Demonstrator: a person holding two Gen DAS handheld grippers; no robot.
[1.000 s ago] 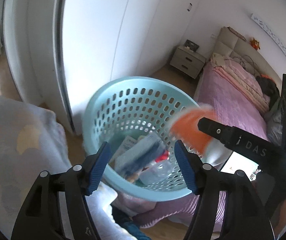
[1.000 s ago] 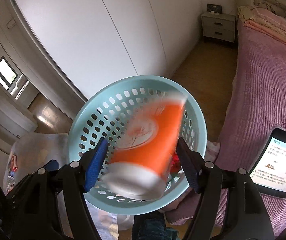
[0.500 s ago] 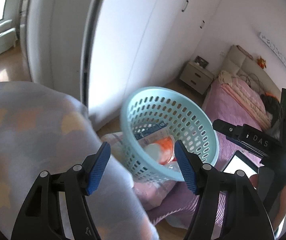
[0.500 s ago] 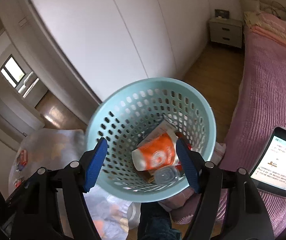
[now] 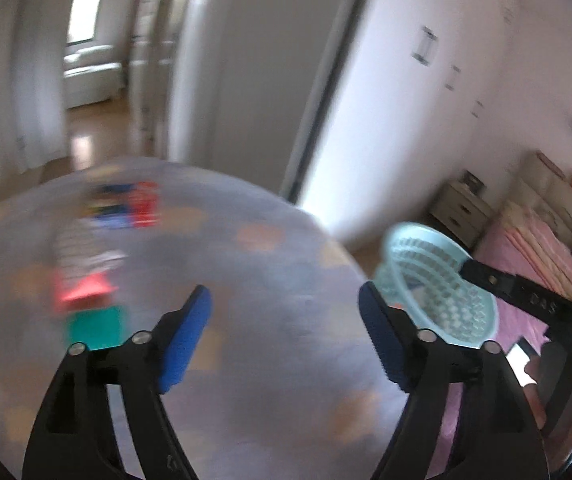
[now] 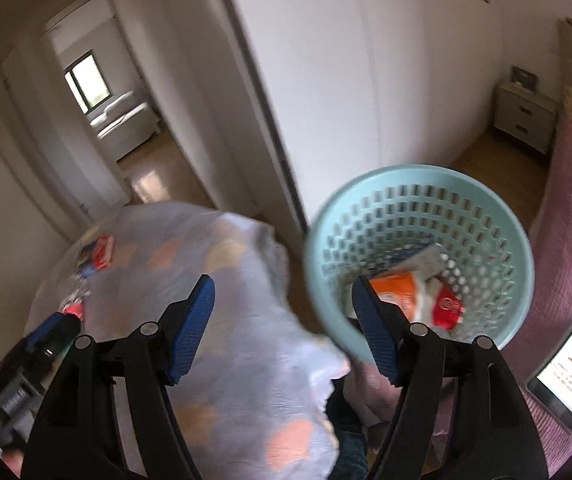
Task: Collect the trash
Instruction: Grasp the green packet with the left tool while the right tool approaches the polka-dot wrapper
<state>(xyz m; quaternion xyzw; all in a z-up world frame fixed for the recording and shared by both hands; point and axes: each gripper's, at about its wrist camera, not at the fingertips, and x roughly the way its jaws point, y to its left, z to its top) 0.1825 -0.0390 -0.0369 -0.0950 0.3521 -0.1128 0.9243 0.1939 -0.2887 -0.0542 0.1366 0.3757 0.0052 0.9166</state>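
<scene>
The trash still out lies on a round table (image 5: 269, 320) under a pale cloth with soft orange patches: a red packet (image 5: 143, 204) beside something blue at the far side, a red-orange piece (image 5: 81, 292) and a teal packet (image 5: 93, 326) nearer, all smeared by motion blur. The left gripper (image 5: 286, 336) hangs over this cloth; its jaws have just been opening and now stand wide apart with nothing between the 2 blue pads.

To the right of the table, close by it, a light blue perforated basket (image 6: 486, 216) holds trash already collected: an orange cup (image 6: 398, 292) on its side, a red wrapper (image 6: 448, 308) and a grey-blue pouch (image 6: 426, 258). The right gripper (image 6: 281, 328) hovers above the gap between table edge and basket, jaws parted and empty, its right pad overlapping the basket's near rim in the picture.

A bed (image 6: 566, 240) with a pink cover lies just right of the basket, with a lit tablet (image 6: 570, 364) on it. Behind are white wardrobe doors (image 6: 366, 80), a nightstand (image 6: 526, 116) and an open doorway (image 6: 97, 112)
</scene>
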